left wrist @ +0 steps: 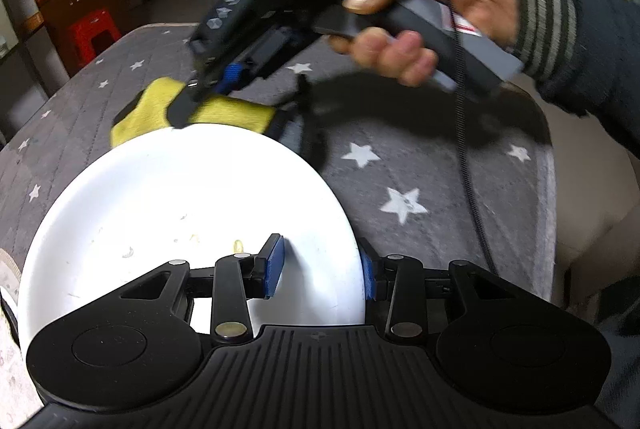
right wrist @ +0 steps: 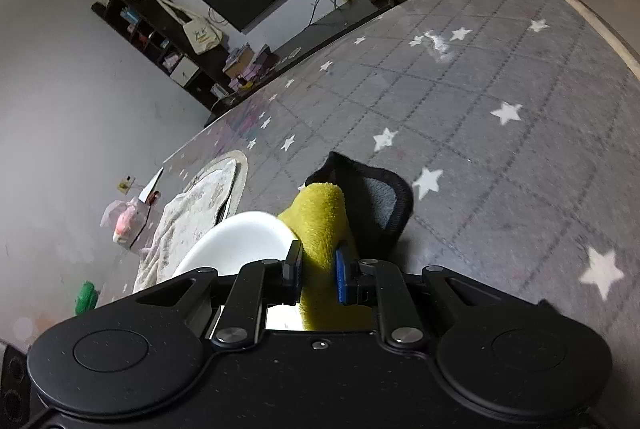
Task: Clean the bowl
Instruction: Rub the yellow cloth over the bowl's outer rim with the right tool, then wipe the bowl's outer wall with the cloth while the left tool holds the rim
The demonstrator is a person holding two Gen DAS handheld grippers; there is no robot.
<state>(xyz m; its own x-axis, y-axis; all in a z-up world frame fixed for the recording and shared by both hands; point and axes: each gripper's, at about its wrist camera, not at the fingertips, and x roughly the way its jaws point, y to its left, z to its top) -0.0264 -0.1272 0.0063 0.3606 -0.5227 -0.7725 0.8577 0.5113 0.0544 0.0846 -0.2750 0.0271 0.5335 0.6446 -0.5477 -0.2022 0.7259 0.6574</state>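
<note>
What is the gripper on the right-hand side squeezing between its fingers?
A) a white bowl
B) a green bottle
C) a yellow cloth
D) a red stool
C: the right gripper has its blue pads pressed on the yellow cloth, beside the white bowl.

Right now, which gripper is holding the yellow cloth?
The right gripper: it pinches the yellow cloth. The left gripper grips the white bowl's rim instead.
</note>
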